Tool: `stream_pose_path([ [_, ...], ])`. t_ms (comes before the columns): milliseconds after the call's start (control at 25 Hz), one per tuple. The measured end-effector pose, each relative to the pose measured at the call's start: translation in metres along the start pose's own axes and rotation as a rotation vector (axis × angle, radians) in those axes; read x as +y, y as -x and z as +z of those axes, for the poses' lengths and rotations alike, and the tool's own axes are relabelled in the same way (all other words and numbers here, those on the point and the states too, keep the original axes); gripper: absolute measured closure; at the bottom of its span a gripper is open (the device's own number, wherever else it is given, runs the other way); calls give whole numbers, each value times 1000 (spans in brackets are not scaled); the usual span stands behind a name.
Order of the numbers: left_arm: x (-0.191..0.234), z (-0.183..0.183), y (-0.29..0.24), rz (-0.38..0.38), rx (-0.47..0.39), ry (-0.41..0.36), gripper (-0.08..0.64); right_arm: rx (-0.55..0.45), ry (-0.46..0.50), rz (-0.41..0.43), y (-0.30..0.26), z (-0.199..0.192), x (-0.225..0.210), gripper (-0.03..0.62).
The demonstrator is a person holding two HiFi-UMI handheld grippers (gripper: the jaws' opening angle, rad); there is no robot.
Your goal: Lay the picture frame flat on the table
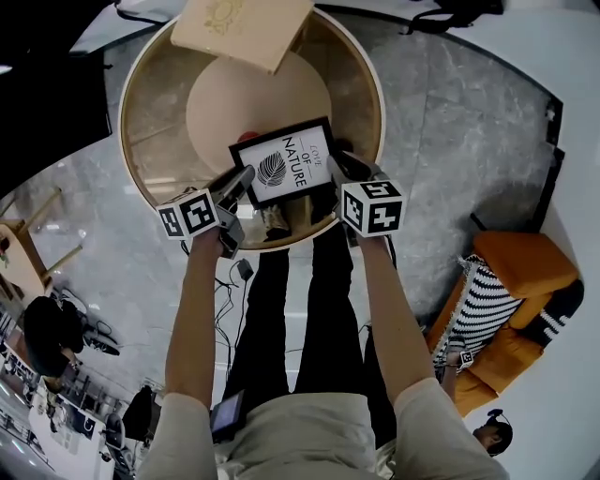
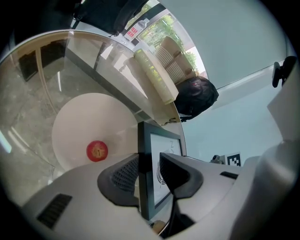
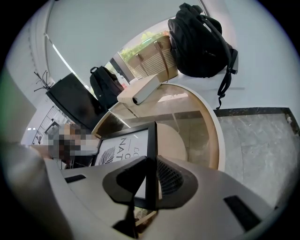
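Picture frame [image 1: 282, 166] sits at the near edge of the desk [image 1: 378, 103], leaning back with its face up toward me, not yet flat; something tan [image 1: 277, 221] shows under its lower edge, maybe its stand, cannot tell.

Right hand-held gripper [image 3: 151, 165] is clenched on the frame's right edge, pads pressing both faces; left hand-held gripper [image 2: 149, 161] is released, jaws wide, with the frame's left edge between them and a gap showing on the picture side; so one grip alone carries the frame.

Risks, as I judge them:
- held by one edge only, the frame may swing about the right jaws and drop its left side onto the glass top; a hard knock there could chip the glass or the frame;
- it is close to the near rim; laid toward me, it could slide off the desk;
- a small red round thing [image 2: 97, 151] lies just beyond the frame; whether it rests on the glass or on the pale disc [image 1: 225, 94] below, cannot tell; if on the glass, tipping the frame back could trap or roll it;
- the tan piece, if a stand, may keep the frame from lying flat.

Writing: the print reads "LOVE OF NATURE" beside a leaf drawing, the first word in script; the flat tan box [image 1: 239, 28] at the far edge bears a gold emblem, no legible words.
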State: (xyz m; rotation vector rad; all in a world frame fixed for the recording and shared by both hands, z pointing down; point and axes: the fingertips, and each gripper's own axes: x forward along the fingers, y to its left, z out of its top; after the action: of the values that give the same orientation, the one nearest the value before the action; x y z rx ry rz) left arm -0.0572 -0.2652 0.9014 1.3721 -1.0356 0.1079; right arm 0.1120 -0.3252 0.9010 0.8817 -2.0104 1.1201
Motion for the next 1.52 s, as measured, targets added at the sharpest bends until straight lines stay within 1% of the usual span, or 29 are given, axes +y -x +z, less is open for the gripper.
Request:
stream_pose_path([
  [120, 1, 2, 0, 12, -6, -6, 419, -7, 2, -7, 0, 1, 0, 503],
  [240, 5, 4, 1, 54, -8, -36, 419, -12, 3, -21, -2, 0, -1, 503],
  [480, 7, 5, 7, 84, -23, -58, 419, -15, 5, -31, -2, -1, 1, 503],
  [600, 4, 7, 10, 75, -32, -56, 419, -13, 13, -41, -1, -1, 1, 503],
  [800, 2, 3, 15, 61, -21, -56, 419, -26, 7, -65, 0, -1, 1, 503],
  [840, 1, 3, 17, 57, -18, -57, 419, -31, 4, -79, 1, 0, 1, 497],
  [920, -3, 4, 21, 51, -13, -69, 419, -36, 5, -106, 3, 3, 2, 463],
  [1000, -9, 4, 27, 47, -4, -87, 419, -33, 13, -126, 7, 4, 5, 459],
  [1080, -17, 1, 33, 40, 14, -106, 419, -29, 9, -134, 15, 5, 10, 459],
  [1200, -40, -1, 47, 29, 42, -157, 419, -39, -9, -131, 37, 11, 21, 459],
  [1400, -98, -1, 80, 6, 74, -249, 419, -72, 9, -140, 90, 31, 50, 459],
  [1520, -134, -8, 107, -31, 92, -261, 419, -70, 21, -122, 124, 32, 80, 459],
])
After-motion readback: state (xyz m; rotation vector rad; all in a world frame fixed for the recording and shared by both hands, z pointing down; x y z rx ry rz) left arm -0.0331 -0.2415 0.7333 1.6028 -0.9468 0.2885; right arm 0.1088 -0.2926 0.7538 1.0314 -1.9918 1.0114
